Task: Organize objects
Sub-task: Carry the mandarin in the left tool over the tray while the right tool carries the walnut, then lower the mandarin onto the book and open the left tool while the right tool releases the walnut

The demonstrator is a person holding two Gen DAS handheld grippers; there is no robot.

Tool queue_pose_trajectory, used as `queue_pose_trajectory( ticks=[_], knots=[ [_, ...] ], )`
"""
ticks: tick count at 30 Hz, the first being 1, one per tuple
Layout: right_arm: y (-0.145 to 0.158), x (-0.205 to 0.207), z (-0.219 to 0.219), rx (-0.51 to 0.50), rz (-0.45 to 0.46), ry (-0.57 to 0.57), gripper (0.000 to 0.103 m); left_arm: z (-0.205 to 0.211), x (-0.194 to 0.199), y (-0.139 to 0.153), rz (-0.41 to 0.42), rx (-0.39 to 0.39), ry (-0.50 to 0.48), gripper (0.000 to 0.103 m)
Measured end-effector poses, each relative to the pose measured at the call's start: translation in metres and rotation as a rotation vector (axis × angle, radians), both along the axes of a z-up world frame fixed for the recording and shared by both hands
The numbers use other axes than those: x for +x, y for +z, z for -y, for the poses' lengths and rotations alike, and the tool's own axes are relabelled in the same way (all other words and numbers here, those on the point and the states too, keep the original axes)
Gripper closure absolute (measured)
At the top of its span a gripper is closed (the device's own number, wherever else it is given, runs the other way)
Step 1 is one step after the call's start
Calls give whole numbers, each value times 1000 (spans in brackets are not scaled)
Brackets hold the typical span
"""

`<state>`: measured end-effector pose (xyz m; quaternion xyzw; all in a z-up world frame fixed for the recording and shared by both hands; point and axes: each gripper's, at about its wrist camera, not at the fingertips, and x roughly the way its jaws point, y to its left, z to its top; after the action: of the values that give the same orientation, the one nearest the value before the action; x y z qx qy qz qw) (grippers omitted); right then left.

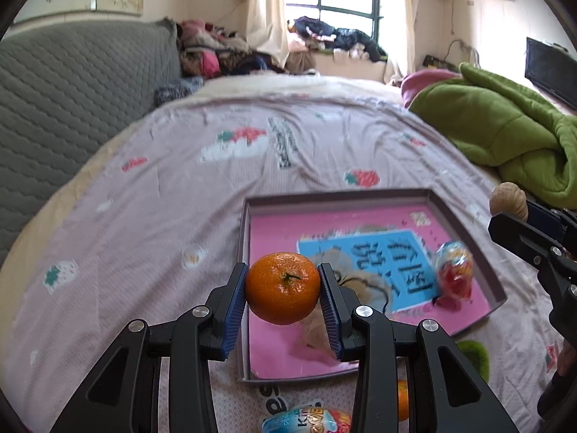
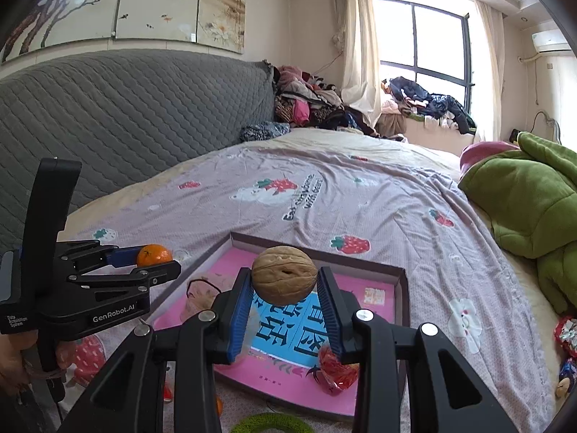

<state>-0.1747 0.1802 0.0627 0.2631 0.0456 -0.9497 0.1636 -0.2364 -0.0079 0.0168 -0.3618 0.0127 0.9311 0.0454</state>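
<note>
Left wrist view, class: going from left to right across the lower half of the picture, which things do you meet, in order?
Mandarin held in the left gripper → wrapped candy lying in the pink tray → walnut held in the right gripper.

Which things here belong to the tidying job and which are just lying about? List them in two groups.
Job in hand:
- tangerine, clamped in the left gripper
- walnut, clamped in the right gripper
- box tray
- wrapped red candy inside the tray

Lying about:
- green blanket
- clothes pile
- grey headboard
</note>
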Motion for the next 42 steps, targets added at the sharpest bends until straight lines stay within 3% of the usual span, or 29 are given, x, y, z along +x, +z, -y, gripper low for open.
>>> queue_pose_trajectory(
  ticks=[15, 31, 42],
  knots=[
    [-58, -18, 17, 72, 138, 22, 66, -5, -11, -40, 130, -23, -45, 63],
    [-92, -32, 22, 124, 255, 17, 66, -19, -23, -67, 249, -62, -107, 63],
    [-107, -35, 24, 143, 309, 12, 66, -21, -23, -75, 268, -71, -104, 63]
  ],
)
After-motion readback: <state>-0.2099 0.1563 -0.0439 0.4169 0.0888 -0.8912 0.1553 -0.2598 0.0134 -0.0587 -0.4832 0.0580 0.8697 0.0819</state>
